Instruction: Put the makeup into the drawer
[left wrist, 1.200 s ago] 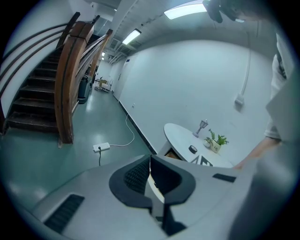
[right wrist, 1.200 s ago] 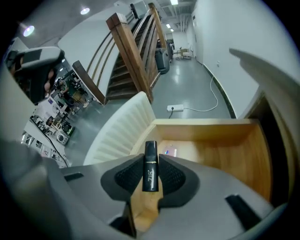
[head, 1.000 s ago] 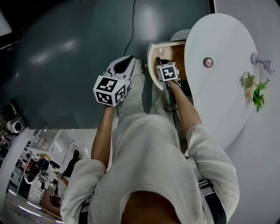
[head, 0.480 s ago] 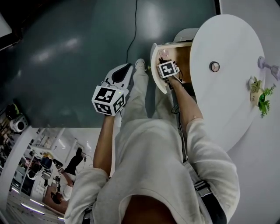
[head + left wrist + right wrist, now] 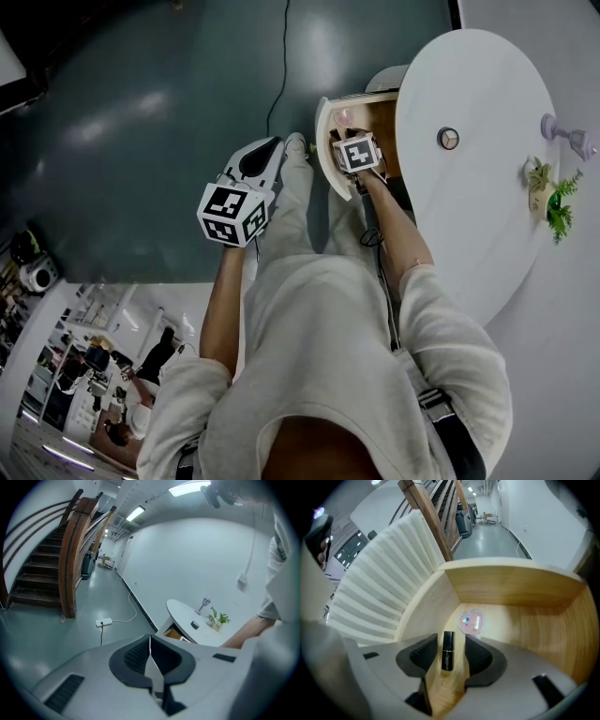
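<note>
In the right gripper view, a black lipstick (image 5: 447, 651) lies between the pads of my right gripper (image 5: 449, 641), with a gap on each side of it. The jaws have just been opening. The gripper points steeply down into the open wooden drawer (image 5: 511, 588). A pink heart-shaped compact (image 5: 470, 622) rests on the drawer floor just beyond the lipstick. From the head view, my right gripper (image 5: 357, 153) sits over the drawer (image 5: 325, 141) under the white table. My left gripper (image 5: 261, 159) hangs over the floor to the left, with its jaws together and nothing in them (image 5: 150, 644).
The white oval table (image 5: 478, 187) carries a small round object (image 5: 448, 138), a potted plant (image 5: 553, 202) and a lilac lamp (image 5: 567, 136). A ribbed white panel (image 5: 384, 588) flanks the drawer. A cable (image 5: 279, 66) runs across the dark floor. Wooden stairs (image 5: 56, 559) stand far left.
In the head view both grippers keep their places, the right one over the drawer; only the camera has swayed a little.
</note>
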A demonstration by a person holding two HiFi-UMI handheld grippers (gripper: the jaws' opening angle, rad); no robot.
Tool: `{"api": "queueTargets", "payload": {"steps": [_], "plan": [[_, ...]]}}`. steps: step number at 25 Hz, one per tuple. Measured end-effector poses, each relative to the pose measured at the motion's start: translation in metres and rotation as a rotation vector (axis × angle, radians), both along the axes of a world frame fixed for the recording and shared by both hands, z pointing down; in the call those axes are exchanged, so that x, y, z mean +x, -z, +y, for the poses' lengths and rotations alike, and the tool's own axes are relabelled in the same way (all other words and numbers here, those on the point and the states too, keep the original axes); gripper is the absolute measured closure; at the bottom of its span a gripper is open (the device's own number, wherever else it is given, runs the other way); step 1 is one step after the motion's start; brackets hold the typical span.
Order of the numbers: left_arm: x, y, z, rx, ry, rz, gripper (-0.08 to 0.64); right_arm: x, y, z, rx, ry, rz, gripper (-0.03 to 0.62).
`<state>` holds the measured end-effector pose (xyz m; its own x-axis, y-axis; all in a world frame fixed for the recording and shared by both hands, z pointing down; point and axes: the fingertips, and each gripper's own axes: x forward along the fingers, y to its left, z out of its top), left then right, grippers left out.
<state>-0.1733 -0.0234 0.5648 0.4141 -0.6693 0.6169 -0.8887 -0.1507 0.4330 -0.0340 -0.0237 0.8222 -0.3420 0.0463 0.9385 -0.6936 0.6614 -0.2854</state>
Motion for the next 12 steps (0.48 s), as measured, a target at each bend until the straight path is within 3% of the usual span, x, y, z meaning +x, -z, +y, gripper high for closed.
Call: {"api": "queueTargets", "payload": {"steps": [12], "plan": [[0.032, 0.03, -0.006, 0.068, -0.035, -0.002, 0.546, 0.003, 0.13, -0.018, 0.279, -0.088, -0.235, 0.416]]}}
